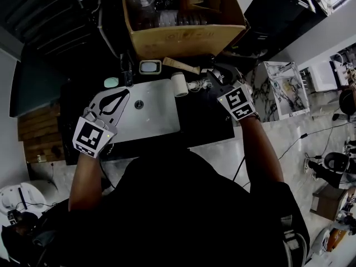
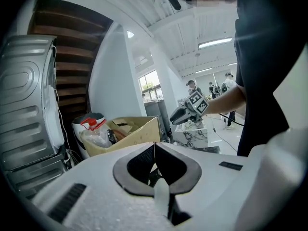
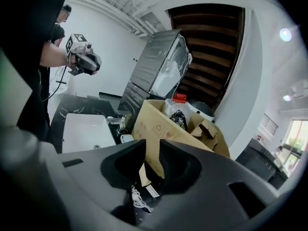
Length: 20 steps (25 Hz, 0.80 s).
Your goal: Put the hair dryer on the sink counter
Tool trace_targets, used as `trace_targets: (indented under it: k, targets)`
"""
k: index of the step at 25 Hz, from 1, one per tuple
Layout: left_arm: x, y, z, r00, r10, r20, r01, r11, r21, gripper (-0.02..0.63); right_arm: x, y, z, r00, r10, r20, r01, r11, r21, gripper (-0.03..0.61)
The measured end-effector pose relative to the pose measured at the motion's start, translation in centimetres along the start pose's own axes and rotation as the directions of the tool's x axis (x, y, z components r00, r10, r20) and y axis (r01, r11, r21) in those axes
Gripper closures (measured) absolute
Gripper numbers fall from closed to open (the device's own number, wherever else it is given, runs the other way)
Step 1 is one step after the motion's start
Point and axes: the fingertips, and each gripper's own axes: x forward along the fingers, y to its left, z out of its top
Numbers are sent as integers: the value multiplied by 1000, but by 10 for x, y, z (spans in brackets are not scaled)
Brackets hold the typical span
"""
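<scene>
The hair dryer [image 1: 216, 73] is a dark shape at the back right of the black sink counter [image 1: 206, 121]; its white cord [image 1: 197, 84] curls beside it. My right gripper [image 1: 218, 75] reaches over it with its dark jaws nearly together. In the right gripper view a black part of the hair dryer [image 3: 154, 178] sits gripped between them, with the cord [image 3: 136, 199] hanging below. My left gripper [image 1: 125, 94] hovers over the left edge of the white sink [image 1: 158, 115]. Its white jaw tips [image 2: 154, 144] touch, with nothing held.
A full cardboard box [image 1: 183, 38] stands behind the counter. A white roll [image 1: 179, 84], a small white dish [image 1: 150, 67], a teal item [image 1: 111, 82] and a wooden piece [image 1: 181, 65] lie along the back edge. A grey washing machine [image 2: 24, 105] stands at the left.
</scene>
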Motion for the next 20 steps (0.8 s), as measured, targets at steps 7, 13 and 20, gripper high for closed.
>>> trace_targets:
  k: [7, 13, 20]
  targets:
    - [-4, -4, 5, 1000, -8, 11, 8, 1000, 7, 598, -41, 3, 51, 992, -43, 115, 45, 999, -14, 502]
    - [-3, -6, 9, 1000, -8, 18, 8, 1000, -6, 598, -67, -6, 64, 977, -98, 187, 78, 991, 113, 502]
    - [-2, -6, 8, 1000, -5, 27, 5, 1000, 2, 598, -93, -5, 66, 966, -159, 203, 135, 983, 128, 505]
